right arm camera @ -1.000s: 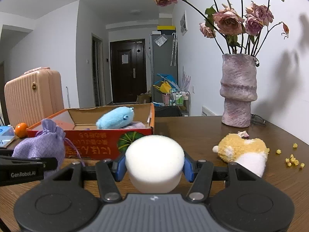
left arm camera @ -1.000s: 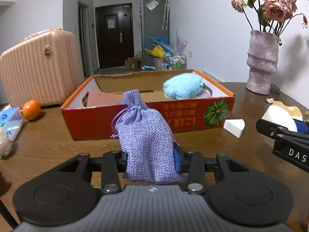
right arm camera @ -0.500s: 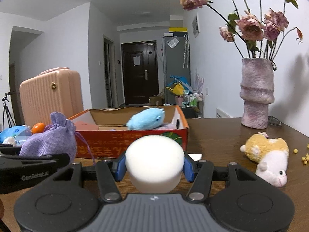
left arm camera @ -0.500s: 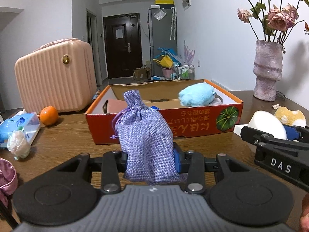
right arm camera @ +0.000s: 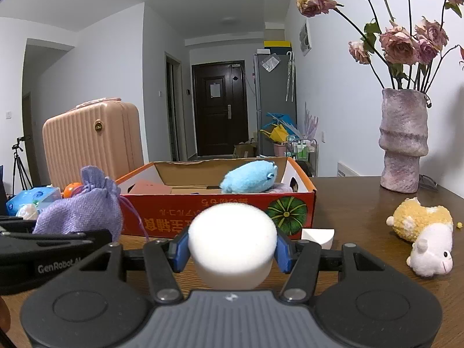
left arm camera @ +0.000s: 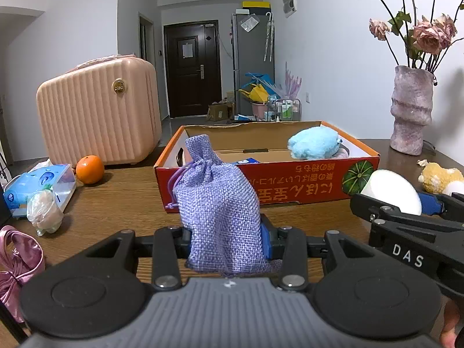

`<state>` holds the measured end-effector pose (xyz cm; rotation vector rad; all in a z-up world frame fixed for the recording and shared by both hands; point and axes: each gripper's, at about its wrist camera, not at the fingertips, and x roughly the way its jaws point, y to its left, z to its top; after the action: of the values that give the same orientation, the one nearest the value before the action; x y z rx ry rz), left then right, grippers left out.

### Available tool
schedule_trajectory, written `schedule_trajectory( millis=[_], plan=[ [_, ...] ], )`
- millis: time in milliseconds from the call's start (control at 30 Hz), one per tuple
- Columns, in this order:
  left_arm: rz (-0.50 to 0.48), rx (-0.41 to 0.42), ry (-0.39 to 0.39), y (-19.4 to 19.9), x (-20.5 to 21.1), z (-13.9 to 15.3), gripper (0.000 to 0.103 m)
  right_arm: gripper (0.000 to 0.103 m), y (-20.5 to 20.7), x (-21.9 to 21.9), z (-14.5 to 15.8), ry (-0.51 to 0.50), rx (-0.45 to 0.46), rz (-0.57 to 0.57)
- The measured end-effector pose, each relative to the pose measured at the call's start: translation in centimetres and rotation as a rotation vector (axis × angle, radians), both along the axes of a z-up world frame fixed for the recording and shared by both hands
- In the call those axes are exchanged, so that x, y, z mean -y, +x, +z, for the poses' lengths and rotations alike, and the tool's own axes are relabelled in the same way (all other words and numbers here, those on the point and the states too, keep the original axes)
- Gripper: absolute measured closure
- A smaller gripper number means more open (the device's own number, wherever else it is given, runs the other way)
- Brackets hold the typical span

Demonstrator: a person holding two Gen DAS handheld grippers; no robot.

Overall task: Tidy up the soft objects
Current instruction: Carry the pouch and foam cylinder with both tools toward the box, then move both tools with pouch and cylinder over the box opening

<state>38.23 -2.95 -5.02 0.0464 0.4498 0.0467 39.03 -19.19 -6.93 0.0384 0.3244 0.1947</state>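
Left tongs (left arm camera: 226, 240) clamped on a lilac burlap drawstring pouch (left arm camera: 216, 203), lower centre of the left wrist view, neck cinched and upright. Right tongs (right arm camera: 230, 250) clamped on a round white foam sponge (right arm camera: 232, 246), lower centre of the right wrist view, smooth and domed, blue pads (right arm camera: 179, 249) pressed into its sides.

Behind both, mid-frame: one open red cardboard box (left arm camera: 290, 185) on the wooden counter (left arm camera: 121, 194), rim orange, near wall printed with a green pumpkin. Bare counter between the tongs and the near wall; more open wood to the right of the box in the right wrist view.

Inside the box, right end: one fluffy light-blue plush (left arm camera: 314, 145). On the counter at right: one yellow-and-white plush animal (right arm camera: 423, 232) lying on its side, and one small white foam wedge (right arm camera: 317, 236) just beside the box corner. Further back at right, one rough mauve vase (right arm camera: 403, 142) of dried roses.

Left side of the left wrist view: one orange (left arm camera: 90, 169), one blue tissue pack (left arm camera: 37, 185), one crumpled plastic bag (left arm camera: 43, 211), one shiny pink satin pouch (left arm camera: 17, 264) at the frame edge, one ribbed pink suitcase (left arm camera: 98, 116) behind.
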Motion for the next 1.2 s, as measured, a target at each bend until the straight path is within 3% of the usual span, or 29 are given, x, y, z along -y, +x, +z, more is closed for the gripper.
schedule_trajectory(
  millis=[500,1200],
  plan=[
    [0.029,0.075,0.019,0.4,-0.7,1.3,0.063,0.047,1.4,-0.8,0.8,0.005,0.04,-0.009],
    [0.068,0.136,-0.055,5.8,-2.2,3.6,0.063,0.047,7.0,-2.1,2.4,0.026,0.106,-0.021]
  ],
)
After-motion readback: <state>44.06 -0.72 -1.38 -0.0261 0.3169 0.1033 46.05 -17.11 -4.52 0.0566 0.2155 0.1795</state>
